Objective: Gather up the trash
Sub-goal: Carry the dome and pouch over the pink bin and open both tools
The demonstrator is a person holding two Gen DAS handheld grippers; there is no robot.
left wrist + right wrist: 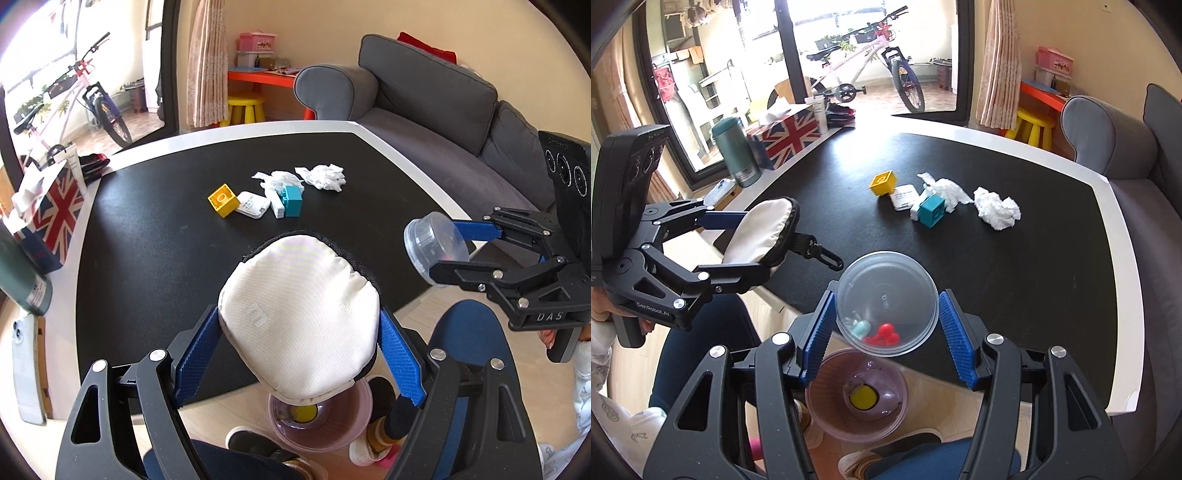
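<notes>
The left gripper [299, 343] clasps a white padded fabric pouch [299, 321], the right gripper [886, 321] grips a clear plastic cup [886, 295], and crumpled white tissues [997, 212] lie on the black tabletop [1034, 295] well beyond both.

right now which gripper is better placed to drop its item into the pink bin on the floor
Probably the right. The right gripper holds the clear cup past the table edge, almost over the pink bin. The left gripper holds the white pouch, which also overhangs the bin but looks reusable, not trash.

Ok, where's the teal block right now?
On the black table, mid-surface in both views: the teal block sits between the white card and crumpled tissues.
</notes>
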